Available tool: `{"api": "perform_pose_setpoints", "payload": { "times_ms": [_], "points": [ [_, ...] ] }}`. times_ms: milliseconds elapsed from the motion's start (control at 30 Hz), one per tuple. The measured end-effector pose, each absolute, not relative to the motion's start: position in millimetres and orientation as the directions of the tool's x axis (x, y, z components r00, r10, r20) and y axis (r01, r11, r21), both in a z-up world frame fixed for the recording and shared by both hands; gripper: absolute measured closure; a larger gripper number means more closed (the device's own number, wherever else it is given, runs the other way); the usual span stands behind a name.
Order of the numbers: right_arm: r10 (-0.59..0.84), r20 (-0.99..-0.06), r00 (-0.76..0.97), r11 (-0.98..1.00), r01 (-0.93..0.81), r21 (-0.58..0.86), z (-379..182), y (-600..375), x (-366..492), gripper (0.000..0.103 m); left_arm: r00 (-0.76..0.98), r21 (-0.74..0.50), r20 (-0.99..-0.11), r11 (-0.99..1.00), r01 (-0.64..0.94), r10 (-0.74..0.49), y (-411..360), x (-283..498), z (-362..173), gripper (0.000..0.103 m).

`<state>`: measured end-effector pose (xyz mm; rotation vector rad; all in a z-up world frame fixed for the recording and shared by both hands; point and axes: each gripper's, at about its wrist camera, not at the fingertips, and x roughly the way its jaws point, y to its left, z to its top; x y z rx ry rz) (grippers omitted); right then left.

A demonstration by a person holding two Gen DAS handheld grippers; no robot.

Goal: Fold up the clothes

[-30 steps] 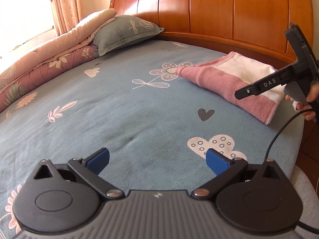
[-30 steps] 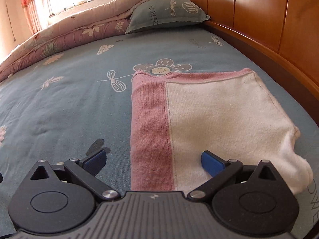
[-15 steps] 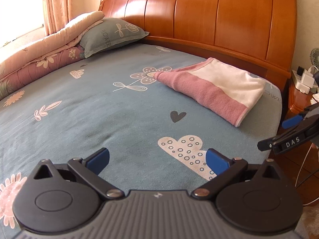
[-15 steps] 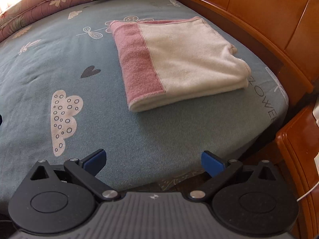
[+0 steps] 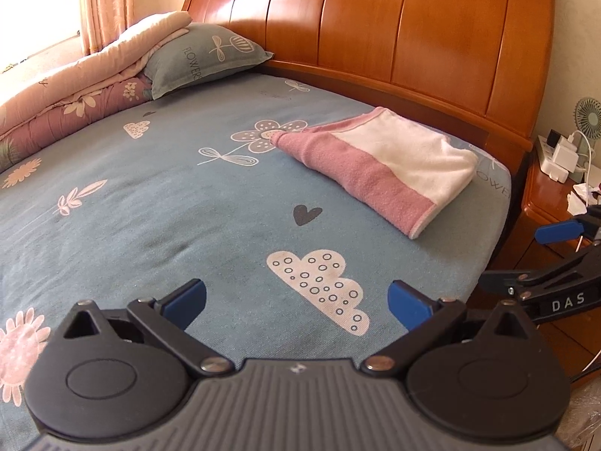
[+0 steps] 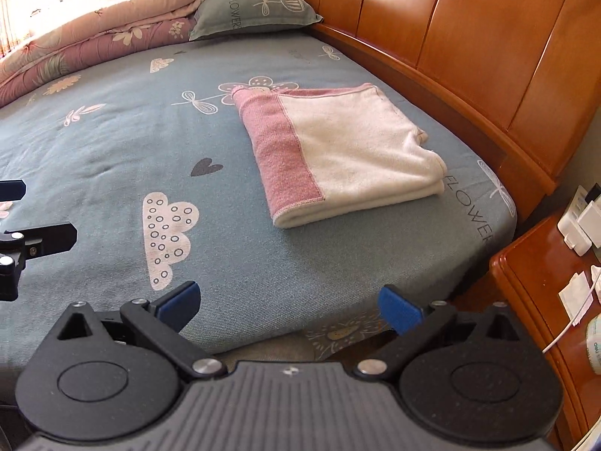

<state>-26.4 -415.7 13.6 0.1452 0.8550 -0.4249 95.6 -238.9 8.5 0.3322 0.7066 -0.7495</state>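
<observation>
Closest to each camera is a claw. The left claw (image 5: pixel 296 300) has its two blue tips spread wide and holds nothing. The right claw (image 6: pixel 289 302) is spread wide too, also empty. That makes two claws, and both hang over the near edge of the bed (image 6: pixel 112 143), well apart from the cloth.

A bit farther on lies the one folded cloth (image 6: pixel 338 158) — pink on one side, white on the other. It rests flat on the blue sheet near the headboard (image 6: pixel 469 37), on the side by the nightstand (image 6: pixel 544 282). Its layers look neatly stacked, so the folding step seems done for this piece. No other loose clothes show in either view.

The next move likely calls for either leaving the cloth alone or finding another piece to fold — none is in sight, so that is only a guess.

Farthest away sit one pillow (image 5: pixel 203 60) and one rolled quilt (image 5: pixel 75 86) by the window.
</observation>
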Motion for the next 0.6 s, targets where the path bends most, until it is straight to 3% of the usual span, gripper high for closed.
{"api": "perform_pose_setpoints", "payload": {
  "times_ms": [100,433,600],
  "points": [
    [-0.301,-0.739,0.603,0.911,0.41,-0.036,22.1,-413.3,-29.5,0.0,0.552,0.072,-0.715,0.74,0.668,-0.429,-243.5,98.2,15.5,0.001],
    [-0.336,-0.703,0.627,0.897,0.44,-0.036,50.8,-411.9,-38.0,0.0,0.429,-0.055,-0.735,0.677,0.734,-0.525,-257.3,106.1,45.1,0.001],
    [-0.376,-0.676,0.634,0.87,0.493,-0.021,66.0,-414.8,-42.3,0.0,0.433,-0.046,-0.721,0.661,0.749,-0.541,-270.8,101.5,51.1,0.001]
  ]
}}
